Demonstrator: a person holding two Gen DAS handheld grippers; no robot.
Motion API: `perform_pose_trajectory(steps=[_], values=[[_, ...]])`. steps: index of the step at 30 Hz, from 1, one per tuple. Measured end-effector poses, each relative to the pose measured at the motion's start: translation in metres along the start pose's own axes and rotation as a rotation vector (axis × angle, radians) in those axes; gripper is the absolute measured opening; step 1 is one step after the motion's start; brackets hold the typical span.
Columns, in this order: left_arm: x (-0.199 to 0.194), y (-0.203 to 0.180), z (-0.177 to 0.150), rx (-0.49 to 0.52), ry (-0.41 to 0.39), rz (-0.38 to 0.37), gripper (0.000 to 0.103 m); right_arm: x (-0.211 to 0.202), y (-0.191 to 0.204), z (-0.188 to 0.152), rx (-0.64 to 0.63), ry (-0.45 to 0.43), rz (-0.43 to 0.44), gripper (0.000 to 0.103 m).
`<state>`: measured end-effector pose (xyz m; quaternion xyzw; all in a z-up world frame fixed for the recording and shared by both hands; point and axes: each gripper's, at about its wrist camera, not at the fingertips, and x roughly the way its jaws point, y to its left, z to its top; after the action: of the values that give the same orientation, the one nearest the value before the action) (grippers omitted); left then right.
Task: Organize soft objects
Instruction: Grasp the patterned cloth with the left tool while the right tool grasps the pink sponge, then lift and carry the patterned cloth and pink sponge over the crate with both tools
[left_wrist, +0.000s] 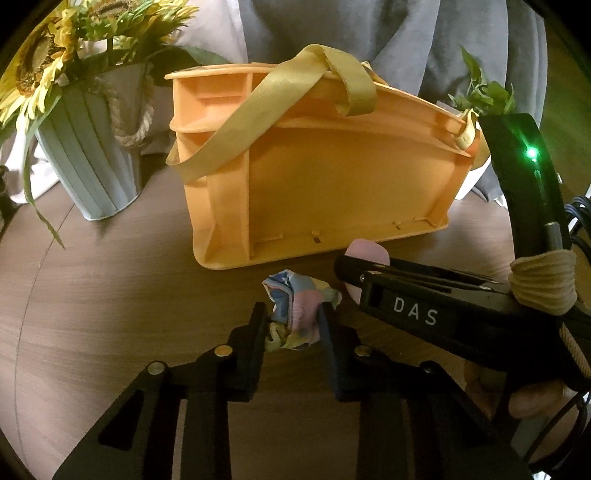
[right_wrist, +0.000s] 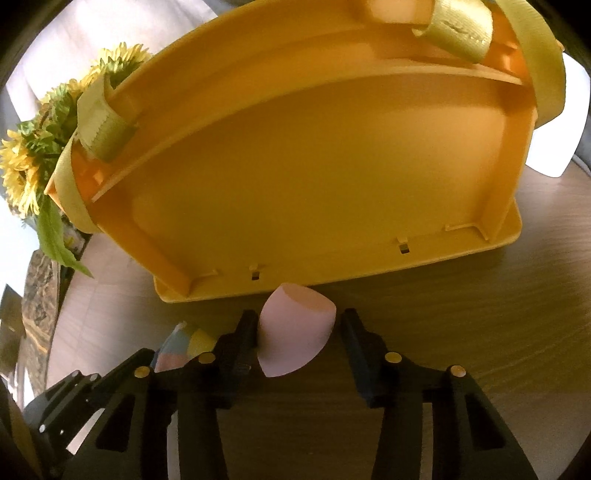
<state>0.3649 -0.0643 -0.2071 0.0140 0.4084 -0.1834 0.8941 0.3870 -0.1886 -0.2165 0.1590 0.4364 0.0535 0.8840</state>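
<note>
An orange plastic basket (left_wrist: 314, 173) with yellow fabric handles (left_wrist: 258, 107) stands on the round wooden table (left_wrist: 110, 295); it fills the right wrist view (right_wrist: 314, 166). My left gripper (left_wrist: 293, 317) is shut on a crumpled pastel patchwork cloth (left_wrist: 299, 314) just in front of the basket. My right gripper (right_wrist: 299, 332) is open around a pink sponge wedge (right_wrist: 295, 332); the left finger touches it, the right finger stands apart. The sponge (left_wrist: 365, 254) and right gripper (left_wrist: 351, 273) also show in the left wrist view. The cloth (right_wrist: 184, 347) shows at the right wrist view's lower left.
A pale blue metal bucket (left_wrist: 92, 155) with sunflowers (left_wrist: 55, 48) stands left of the basket; the flowers also show in the right wrist view (right_wrist: 33, 162). A small green plant (left_wrist: 484, 92) is behind the basket's right end. A person in grey (left_wrist: 369, 37) sits behind.
</note>
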Motion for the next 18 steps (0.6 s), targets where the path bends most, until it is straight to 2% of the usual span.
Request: perform_pose_trajectory(steps=[8, 18], values=[[-0.010, 0.000, 0.006, -0.019, -0.029, 0.025, 0.021, -0.012, -0.005, 0.000, -0.015, -0.022, -0.015, 0.041], [-0.043, -0.009, 0.010, -0.022, -0.096, 0.034, 0.021, -0.051, -0.004, -0.007, -0.040, -0.084, -0.027, 0.041]])
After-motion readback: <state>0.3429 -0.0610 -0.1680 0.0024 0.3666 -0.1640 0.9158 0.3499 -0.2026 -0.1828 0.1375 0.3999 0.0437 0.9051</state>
